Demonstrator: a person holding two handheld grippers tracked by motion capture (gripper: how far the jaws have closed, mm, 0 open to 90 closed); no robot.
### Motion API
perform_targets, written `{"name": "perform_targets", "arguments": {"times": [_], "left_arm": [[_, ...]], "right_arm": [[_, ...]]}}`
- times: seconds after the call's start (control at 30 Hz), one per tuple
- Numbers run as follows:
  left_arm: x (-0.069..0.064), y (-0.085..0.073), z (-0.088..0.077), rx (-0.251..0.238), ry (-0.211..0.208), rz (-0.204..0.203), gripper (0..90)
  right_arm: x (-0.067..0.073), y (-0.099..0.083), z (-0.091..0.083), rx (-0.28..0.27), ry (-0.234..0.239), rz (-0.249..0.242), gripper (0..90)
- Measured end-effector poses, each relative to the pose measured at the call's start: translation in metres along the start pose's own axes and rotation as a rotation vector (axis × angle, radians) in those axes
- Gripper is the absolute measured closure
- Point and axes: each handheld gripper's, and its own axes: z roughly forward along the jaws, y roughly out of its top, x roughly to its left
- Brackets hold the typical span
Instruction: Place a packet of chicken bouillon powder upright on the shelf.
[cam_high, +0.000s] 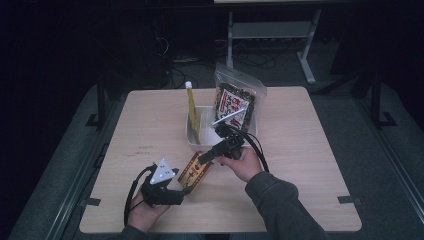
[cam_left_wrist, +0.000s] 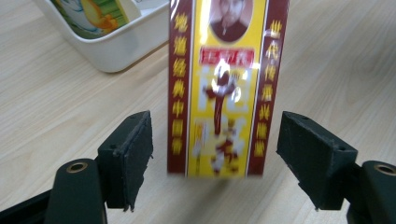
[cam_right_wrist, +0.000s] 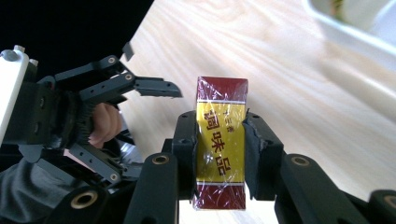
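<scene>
A red and yellow box (cam_high: 195, 170) with printed characters is held just above the table, in front of the white tub. My right gripper (cam_high: 204, 158) is shut on it; in the right gripper view the jaws pinch the box (cam_right_wrist: 220, 140) by its two sides. My left gripper (cam_high: 181, 191) is open at the box's near end. In the left gripper view the box (cam_left_wrist: 219, 88) hangs between the two spread jaws, with a gap on each side, touching neither.
A white tub (cam_high: 192, 142) at the table's middle holds a tall yellow packet (cam_high: 192, 112). A clear zip bag of snacks (cam_high: 235, 102) leans at its back right. Bare wooden table (cam_high: 310, 150) lies to the left and right. Table legs and cables stand beyond the far edge.
</scene>
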Motion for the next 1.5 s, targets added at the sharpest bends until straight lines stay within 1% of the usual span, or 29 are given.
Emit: {"name": "perform_targets", "arguments": {"times": [0.17, 0.33, 0.53, 0.63, 0.8, 0.9, 1.0, 1.2, 1.33, 1.5], "left_arm": [[0.002, -0.001, -0.002, -0.002, 0.003, -0.009, 25.5], [0.004, -0.002, -0.002, -0.003, 0.009, -0.016, 25.3], [0.006, -0.004, -0.002, -0.001, 0.01, -0.03, 25.3], [0.007, -0.004, -0.002, -0.001, 0.013, -0.036, 25.3], [0.01, -0.006, -0.004, 0.001, 0.017, -0.044, 25.3], [0.011, -0.006, -0.004, 0.003, 0.02, -0.05, 25.3], [0.013, -0.007, -0.005, 0.002, 0.022, -0.054, 25.3], [0.015, -0.009, -0.005, -0.004, 0.026, -0.07, 25.3], [0.017, -0.009, -0.006, -0.005, 0.03, -0.07, 25.4], [0.019, -0.01, -0.007, -0.006, 0.034, -0.075, 25.3]], "right_arm": [[-0.001, 0.001, -0.013, -0.03, -0.027, 0.007, 68.5], [-0.003, 0.001, -0.023, -0.06, -0.038, 0.015, 68.4], [-0.003, 0.0, -0.034, -0.079, -0.062, 0.016, 68.4], [-0.002, 0.0, -0.041, -0.091, -0.064, 0.028, 68.4], [-0.001, 0.001, -0.05, -0.102, -0.084, 0.034, 68.3], [-0.001, 0.0, -0.054, -0.116, -0.085, 0.042, 68.3], [0.0, 0.001, -0.061, -0.123, -0.104, 0.05, 68.2], [0.005, 0.004, -0.078, -0.162, -0.118, 0.049, 68.2], [0.006, 0.009, -0.087, -0.189, -0.135, 0.054, 68.2], [0.009, 0.016, -0.095, -0.204, -0.164, 0.06, 68.2]]}}
